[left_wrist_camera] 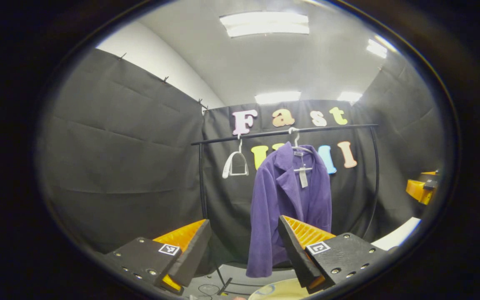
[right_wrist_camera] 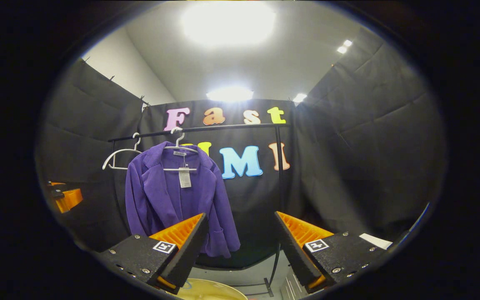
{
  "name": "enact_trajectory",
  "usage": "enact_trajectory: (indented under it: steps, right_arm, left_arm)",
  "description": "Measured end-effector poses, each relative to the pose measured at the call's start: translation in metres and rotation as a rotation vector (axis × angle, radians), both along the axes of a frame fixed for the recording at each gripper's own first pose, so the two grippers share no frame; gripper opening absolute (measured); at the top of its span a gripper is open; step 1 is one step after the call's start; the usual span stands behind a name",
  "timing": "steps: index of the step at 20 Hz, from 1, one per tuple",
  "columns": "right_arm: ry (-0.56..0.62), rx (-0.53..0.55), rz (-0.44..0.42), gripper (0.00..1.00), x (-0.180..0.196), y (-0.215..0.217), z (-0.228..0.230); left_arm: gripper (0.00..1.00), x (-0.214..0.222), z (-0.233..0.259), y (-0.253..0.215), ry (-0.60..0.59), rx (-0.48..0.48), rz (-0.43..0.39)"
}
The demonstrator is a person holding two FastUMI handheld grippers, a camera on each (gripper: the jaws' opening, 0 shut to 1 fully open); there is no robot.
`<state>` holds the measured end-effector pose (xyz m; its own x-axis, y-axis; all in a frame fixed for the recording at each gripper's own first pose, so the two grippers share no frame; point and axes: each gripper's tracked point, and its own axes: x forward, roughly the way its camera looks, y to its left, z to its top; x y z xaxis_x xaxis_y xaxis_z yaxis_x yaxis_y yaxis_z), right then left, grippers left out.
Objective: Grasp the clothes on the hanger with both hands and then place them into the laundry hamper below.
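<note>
I see a black clothes rail [left_wrist_camera: 283, 132] spanning the booth. A purple jacket [left_wrist_camera: 288, 200] hangs from it on a white hanger [right_wrist_camera: 176, 146], untouched. My left gripper [left_wrist_camera: 244, 246] and right gripper [right_wrist_camera: 240, 241] wait before the rail, fingers spread, holding nothing.

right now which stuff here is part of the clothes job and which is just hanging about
Part of the job:
- purple jacket on its white hanger
- pale rim at the bottom edge, probably the hamper
- left gripper, open, away from the jacket
- right gripper, open, away from the jacket

Just there:
- empty white hanger
- black rail
</note>
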<state>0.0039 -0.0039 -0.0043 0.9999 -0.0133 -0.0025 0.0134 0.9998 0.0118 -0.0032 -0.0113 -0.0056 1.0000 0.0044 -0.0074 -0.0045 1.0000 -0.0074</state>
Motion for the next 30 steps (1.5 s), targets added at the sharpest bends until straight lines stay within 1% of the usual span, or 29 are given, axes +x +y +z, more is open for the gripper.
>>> enact_trajectory:
  steps: [4,5,6,9,10,11,13,15,16,17,20,21,22,26,30]
  right_arm:
    - [-0.005,0.006,0.0,0.96,0.0,-0.006,0.003]
    - [-0.01,0.006,0.0,0.96,0.001,-0.008,0.005]
    - [-0.014,0.006,0.001,0.96,0.002,-0.008,0.007]
    - [-0.015,0.0,0.018,0.96,0.011,-0.005,0.011]
    - [-0.025,-0.002,0.021,0.96,0.015,-0.005,0.016]
    - [-0.037,-0.001,0.024,0.96,0.019,-0.007,0.021]
    - [-0.054,0.004,0.027,0.96,0.029,-0.009,0.028]
    - [-0.063,0.008,0.033,0.96,0.041,-0.01,0.033]
    - [-0.068,0.009,0.037,0.96,0.048,-0.01,0.035]
    - [-0.071,0.009,0.041,0.96,0.056,-0.01,0.038]
    - [-0.081,0.014,0.065,0.96,0.08,-0.005,0.044]
    - [-0.081,0.012,0.074,0.96,0.089,-0.003,0.045]
    - [-0.084,0.01,0.084,0.96,0.097,-0.001,0.047]
    - [-0.084,0.017,0.123,0.96,0.129,0.01,0.054]
    - [-0.117,0.012,0.159,0.96,0.159,0.019,0.064]
  left_arm:
    - [0.94,0.0,0.005,-0.004,-0.003,0.007,0.001]
    - [0.99,0.001,0.006,-0.006,-0.006,0.008,-0.001]
    - [0.94,0.001,0.007,-0.008,-0.009,0.01,-0.002]
    - [0.93,0.007,0.007,-0.014,-0.001,0.009,-0.006]
    - [0.99,0.01,0.008,-0.018,0.001,0.007,-0.01]
    - [0.93,0.012,0.012,-0.02,-0.002,0.008,-0.012]
    - [0.93,0.019,0.017,-0.026,-0.008,0.009,-0.009]
    - [0.93,0.031,0.022,-0.036,-0.011,-0.002,-0.014]
    - [0.88,0.037,0.025,-0.042,-0.012,-0.008,-0.016]
    - [0.93,0.044,0.028,-0.047,-0.014,-0.014,-0.017]
    - [0.94,0.069,0.036,-0.069,-0.02,-0.031,-0.031]
    - [0.87,0.079,0.037,-0.078,-0.022,-0.034,-0.035]
    - [0.94,0.088,0.039,-0.086,-0.025,-0.036,-0.038]
    - [0.93,0.124,0.053,-0.112,-0.041,-0.063,-0.042]
    - [0.93,0.168,0.057,-0.13,-0.037,-0.098,-0.041]
